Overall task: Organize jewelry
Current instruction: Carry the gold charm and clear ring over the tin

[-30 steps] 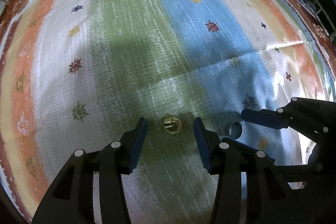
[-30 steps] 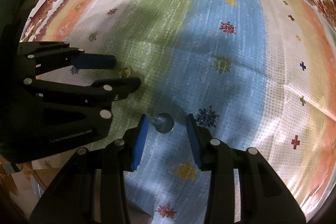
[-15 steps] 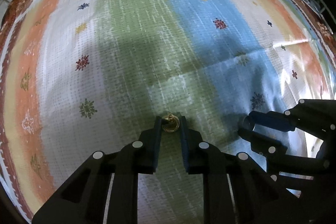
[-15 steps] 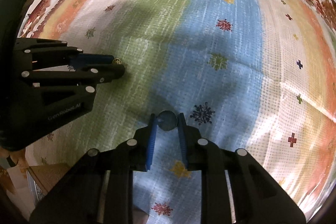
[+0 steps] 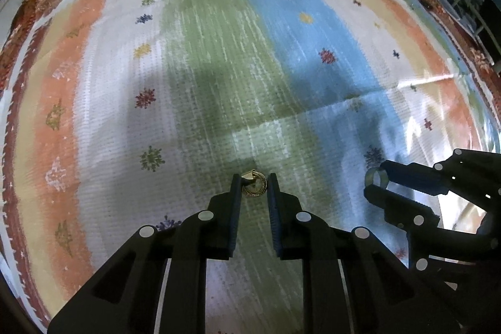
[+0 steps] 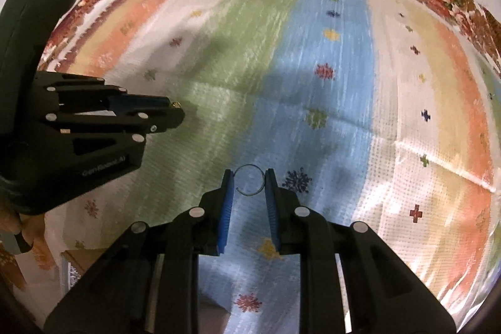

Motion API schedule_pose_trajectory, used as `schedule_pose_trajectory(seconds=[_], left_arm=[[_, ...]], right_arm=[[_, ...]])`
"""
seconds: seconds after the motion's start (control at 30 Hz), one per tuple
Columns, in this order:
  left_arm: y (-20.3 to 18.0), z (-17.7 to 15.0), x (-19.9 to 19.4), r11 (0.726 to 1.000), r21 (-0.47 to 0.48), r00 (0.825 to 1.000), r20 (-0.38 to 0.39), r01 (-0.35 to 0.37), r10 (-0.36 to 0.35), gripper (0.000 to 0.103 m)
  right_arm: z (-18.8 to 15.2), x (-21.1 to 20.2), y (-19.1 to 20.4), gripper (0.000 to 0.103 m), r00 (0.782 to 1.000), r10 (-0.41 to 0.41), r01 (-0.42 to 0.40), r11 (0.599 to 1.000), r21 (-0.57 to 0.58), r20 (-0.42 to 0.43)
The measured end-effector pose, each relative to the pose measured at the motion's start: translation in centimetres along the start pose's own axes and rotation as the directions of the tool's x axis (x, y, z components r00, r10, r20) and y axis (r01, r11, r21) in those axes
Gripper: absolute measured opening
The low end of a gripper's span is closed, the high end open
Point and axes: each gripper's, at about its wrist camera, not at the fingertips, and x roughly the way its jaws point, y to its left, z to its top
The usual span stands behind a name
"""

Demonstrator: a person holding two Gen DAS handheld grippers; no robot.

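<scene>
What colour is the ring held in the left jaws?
Gold: the ring looks yellow-gold with a small raised top, seen best in the left wrist view.

Two steep wrist views, shared cloth

Count: 2 grippers, left gripper and right gripper; 2 rings, 1 gold ring, 1 silver ring; 1 striped cloth.

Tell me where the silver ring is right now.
The silver ring is pinched between the fingertips of the right gripper, over the blue stripe of the tablecloth; in the left wrist view it shows at far right.
</scene>
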Motion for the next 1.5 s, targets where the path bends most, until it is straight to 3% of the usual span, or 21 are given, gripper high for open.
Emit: schedule_pose_trajectory(seconds=[0.33,0.6,1.13,1.37,1.5], left_arm=[[-1.0,-1.2,-2.7,1.0,-0.001,0.998,0.061,-0.014,0.014,0.016],[-2.4,-2.2,-6.0,1.0,0.011,0.991,0.133,0.021,-0.022,0.016],[-5.0,-6.3,-11.5,0.995,0.06,0.963,0.252,0.08,-0.093,0.016],[-5.3,-9.0,-13.4,0.994,0.028,0.949,0.294,0.109,-0.113,0.016],[-5.7,-10.4,-14.2,0.993,0.043,0.945,0.305,0.11,-0.118,0.016]], right_arm=[[-0.3,-2.2,0.6,0.022,0.998,-0.005,0.004,1.0,0.008,0.055],[-1.8,-5.9,0.7,0.022,0.991,-0.006,-0.002,0.998,0.057,0.132],[-5.6,-10.6,2.4,0.022,0.973,0.004,-0.017,0.998,0.054,0.23],[-7.4,-12.3,3.4,0.022,0.963,0.08,-0.093,0.995,0.038,0.258],[-8.4,-13.2,3.8,0.022,0.957,0.071,-0.081,0.996,0.025,0.281]])
